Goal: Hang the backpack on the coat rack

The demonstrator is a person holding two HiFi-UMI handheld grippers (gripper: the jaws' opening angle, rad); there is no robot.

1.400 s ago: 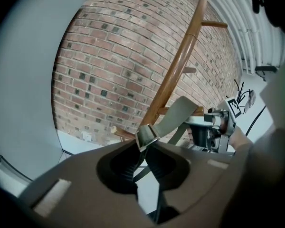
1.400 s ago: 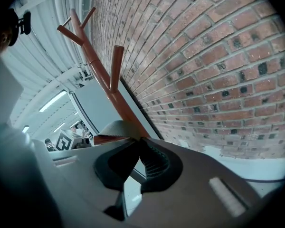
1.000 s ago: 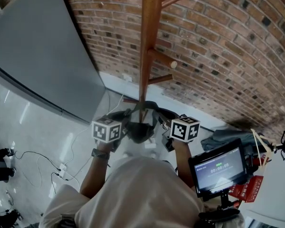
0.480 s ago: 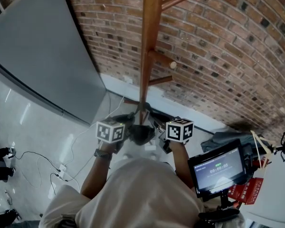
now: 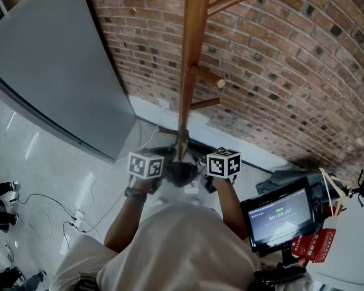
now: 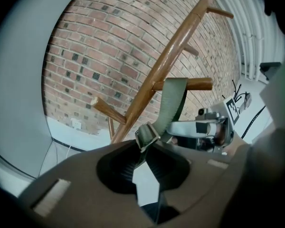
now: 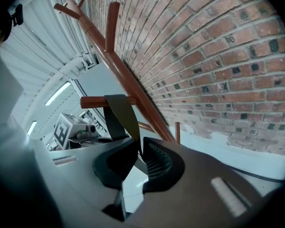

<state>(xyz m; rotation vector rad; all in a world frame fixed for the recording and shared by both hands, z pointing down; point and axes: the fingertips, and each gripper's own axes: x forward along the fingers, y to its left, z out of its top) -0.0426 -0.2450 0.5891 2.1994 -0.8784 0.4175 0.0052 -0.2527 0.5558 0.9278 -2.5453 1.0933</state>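
A wooden coat rack [image 5: 190, 53] stands before the brick wall. The backpack's olive strap [image 6: 174, 102] lies over a peg [image 6: 198, 84]; that strap [image 7: 119, 114] and peg [image 7: 96, 101] also show in the right gripper view. The dark backpack [image 5: 181, 172] hangs between the two marker cubes. My left gripper [image 6: 145, 149] is shut on the strap just below its metal buckle [image 6: 147, 135]. My right gripper [image 7: 138, 148] has its jaws opening; the strap runs between them, with a gap showing beside it. Its cube [image 5: 223, 162] sits right of the pole, the left one's cube [image 5: 147, 164] left of it.
A grey panel [image 5: 48, 71] leans on the wall at the left. Cables [image 5: 60, 206] trail over the pale floor. A screen on a stand [image 5: 279, 214], grey cloth [image 5: 291, 176] and a red item [image 5: 312, 241] crowd the right. Lower pegs [image 5: 207, 76] jut from the pole.
Both marker cubes have drawn closer together toward the pole. The backpack between them shows less and sits lower.
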